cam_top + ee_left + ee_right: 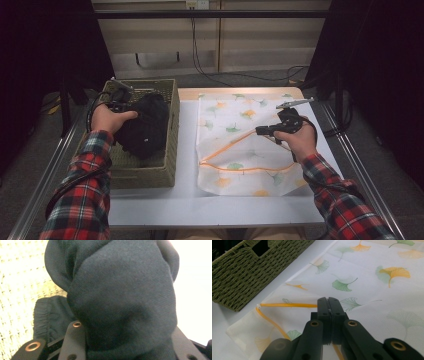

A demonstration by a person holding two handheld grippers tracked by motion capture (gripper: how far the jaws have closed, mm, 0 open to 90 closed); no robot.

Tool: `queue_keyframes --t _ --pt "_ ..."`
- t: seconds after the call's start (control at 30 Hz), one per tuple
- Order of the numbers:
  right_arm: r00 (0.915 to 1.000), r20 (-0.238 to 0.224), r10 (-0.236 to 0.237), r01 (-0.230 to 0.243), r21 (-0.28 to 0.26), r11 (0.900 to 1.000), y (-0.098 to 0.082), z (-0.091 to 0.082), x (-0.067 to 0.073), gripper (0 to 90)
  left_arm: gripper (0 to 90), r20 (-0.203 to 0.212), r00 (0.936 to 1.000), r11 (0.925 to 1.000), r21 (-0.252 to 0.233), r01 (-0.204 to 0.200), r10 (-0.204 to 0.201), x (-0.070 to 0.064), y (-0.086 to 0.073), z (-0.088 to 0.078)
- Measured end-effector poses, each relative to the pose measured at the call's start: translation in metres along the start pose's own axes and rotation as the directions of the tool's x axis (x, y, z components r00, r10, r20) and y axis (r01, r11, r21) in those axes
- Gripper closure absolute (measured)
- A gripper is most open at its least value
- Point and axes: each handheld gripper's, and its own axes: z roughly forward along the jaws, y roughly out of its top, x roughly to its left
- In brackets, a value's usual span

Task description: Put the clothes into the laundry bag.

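Gripping a bunched dark garment (pixel 120 297) between part-open jaws, the left gripper (pixel 119 102) holds it over the woven basket (pixel 170 125). On the table (pixel 185 200), the right gripper (pixel 328 305) is clenched tight on the orange-trimmed edge of a leaf-print mesh bag (pixel 367 290).

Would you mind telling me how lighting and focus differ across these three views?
High view: dim, dark surroundings, table evenly lit. Left gripper view: dark garment close and soft, background at right blown out white. Right gripper view: bright, mesh bag and basket fairly sharp.
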Motion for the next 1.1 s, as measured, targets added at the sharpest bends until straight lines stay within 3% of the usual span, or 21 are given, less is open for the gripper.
queue_keyframes --t 0.07,0.13,0.3,0.33,0.4,0.5,0.57,0.77,0.87,0.93,1.1 --pt "1.0 -0.001 -0.003 0.003 -0.001 1.0 0.0 0.001 0.0 89.8 59.6 -0.02 0.9998 0.9999 0.01 -0.007 0.007 0.007 -0.005 0.008" --pt "1.0 -0.002 0.003 -0.003 0.005 1.0 0.0 0.001 0.001 89.8 59.4 -0.038 0.9991 0.9997 0.013 0.019 -0.019 0.011 -0.01 0.016" --pt "1.0 -0.001 -0.003 0.003 0.005 1.0 0.0 0.0 0.0 89.8 57.8 -0.061 0.9981 0.9996 0.028 -0.004 0.006 0.017 -0.018 0.033" --pt "1.0 0.003 -0.005 0.005 0.005 1.0 0.0 0.0 0.0 89.8 57.5 -0.069 0.9974 0.9997 0.017 0.02 -0.019 0.017 -0.019 0.037" --pt "1.0 0.002 -0.005 0.005 0.001 1.0 0.0 -0.001 0.0 89.7 55.8 -0.083 0.9964 0.9995 0.029 -0.013 0.016 0.019 -0.02 0.04" --pt "1.0 0.003 -0.004 0.004 0.001 1.0 0.0 -0.002 0.0 89.8 54.2 -0.098 0.9951 0.9994 0.032 -0.011 0.014 0.019 -0.022 0.046" --pt "1.0 0.002 -0.005 0.005 0.001 1.0 -0.001 -0.002 -0.001 89.7 52.0 -0.111 0.9929 0.9985 0.038 -0.039 0.043 0.019 -0.023 0.049" --pt "1.0 0.004 -0.007 0.007 0.001 1.0 -0.002 -0.002 -0.001 89.8 36.7 -0.153 0.9863 0.9979 0.028 -0.059 0.062 0.021 -0.025 0.055" --pt "1.0 0.003 -0.006 0.006 0.003 1.0 -0.003 -0.002 -0.001 89.7 25.3 -0.193 0.9769 0.9957 0.02 -0.091 0.093 0.023 -0.025 0.057" --pt "1.0 0.001 -0.005 0.005 0.001 1.0 -0.002 -0.003 -0.002 89.7 18.0 -0.206 0.9742 0.9957 0.021 -0.09 0.092 0.025 -0.025 0.058" --pt "1.0 0.003 -0.009 0.009 0.004 1.0 -0.003 -0.002 -0.001 89.8 10.3 -0.182 0.9814 0.9982 0.009 -0.06 0.061 0.031 -0.029 0.066"
